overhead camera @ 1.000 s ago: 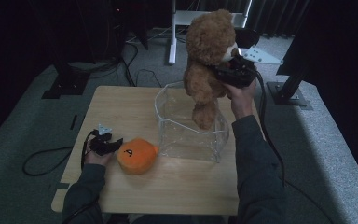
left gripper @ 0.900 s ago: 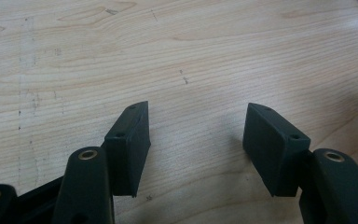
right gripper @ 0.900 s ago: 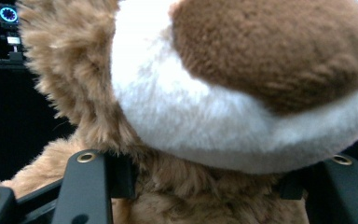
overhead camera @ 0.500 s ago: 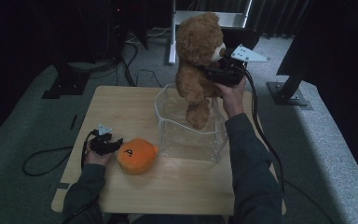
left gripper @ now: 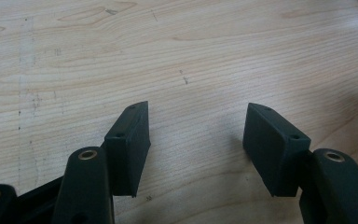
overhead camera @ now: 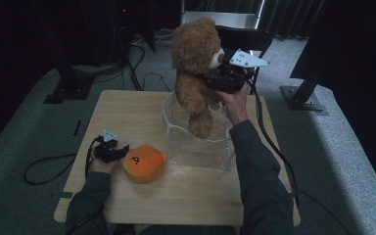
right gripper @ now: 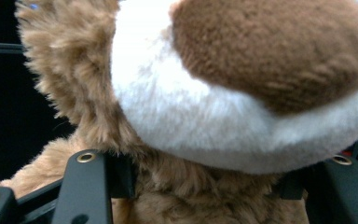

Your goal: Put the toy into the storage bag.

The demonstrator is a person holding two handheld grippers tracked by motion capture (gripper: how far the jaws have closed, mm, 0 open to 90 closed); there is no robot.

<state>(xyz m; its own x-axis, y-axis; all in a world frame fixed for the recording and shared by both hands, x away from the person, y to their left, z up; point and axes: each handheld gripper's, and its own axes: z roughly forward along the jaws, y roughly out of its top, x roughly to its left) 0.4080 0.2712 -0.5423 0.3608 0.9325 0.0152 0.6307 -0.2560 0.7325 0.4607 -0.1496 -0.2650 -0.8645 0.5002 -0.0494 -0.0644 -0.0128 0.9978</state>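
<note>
One brown teddy bear [overhead camera: 196,68], one clear plastic bin [overhead camera: 198,139] and one orange plush toy [overhead camera: 143,163] share the wooden table [overhead camera: 127,110], with two grippers at work. The right gripper [overhead camera: 215,81], in the upper middle of the high view, is clamped on the bear's neck just under its white muzzle [right gripper: 242,116], and holds the bear upright with its legs hanging inside the bin. The left gripper [left gripper: 196,144], at the lower left of the high view, rests just beside the orange plush toy; its jaws stand apart over bare wood with nothing between them.
</note>
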